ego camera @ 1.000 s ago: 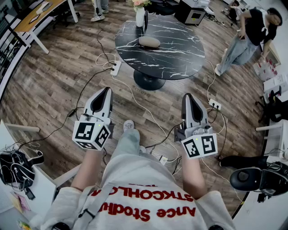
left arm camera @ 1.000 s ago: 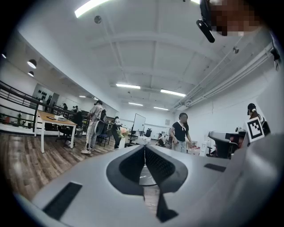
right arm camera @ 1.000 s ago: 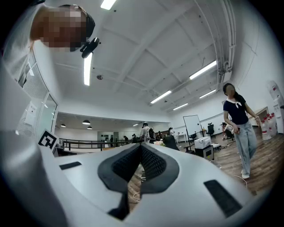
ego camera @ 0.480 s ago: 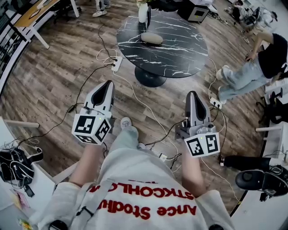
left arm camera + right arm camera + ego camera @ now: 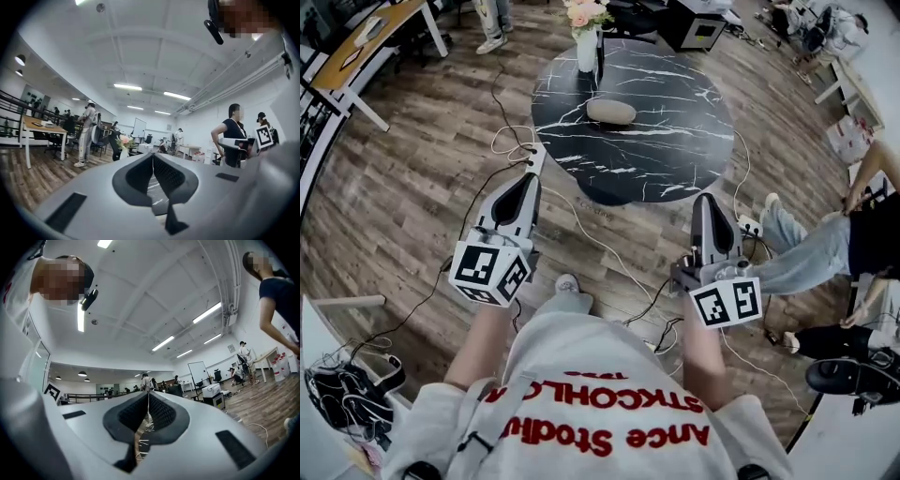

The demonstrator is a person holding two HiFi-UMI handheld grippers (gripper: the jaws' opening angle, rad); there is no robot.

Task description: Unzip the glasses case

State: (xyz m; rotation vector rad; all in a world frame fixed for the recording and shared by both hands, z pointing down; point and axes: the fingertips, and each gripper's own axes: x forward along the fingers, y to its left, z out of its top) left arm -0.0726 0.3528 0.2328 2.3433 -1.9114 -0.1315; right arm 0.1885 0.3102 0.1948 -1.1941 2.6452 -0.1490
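Note:
A tan oval glasses case (image 5: pixel 610 112) lies on the round black marble table (image 5: pixel 675 141) ahead of me, near its far left part. Both grippers are held level at waist height over the wood floor, short of the table. My left gripper (image 5: pixel 528 179) is shut and empty, its tips near the table's near left rim. My right gripper (image 5: pixel 706 199) is also shut and empty, just below the table's near right rim. In the left gripper view the jaws (image 5: pixel 152 155) meet in a closed seam; the right gripper view shows the same (image 5: pixel 148 393). The case's zip is too small to see.
A white vase of flowers (image 5: pixel 587 42) stands on the table behind the case. Cables and a power strip (image 5: pixel 534 156) lie on the floor near the table's foot. A person in jeans (image 5: pixel 806 251) bends down at the right. A desk (image 5: pixel 366 42) stands at the far left.
The table has come nearer as I walk toward it, and both shut grippers have been carried forward with me. The person at the right has shifted and bent lower.

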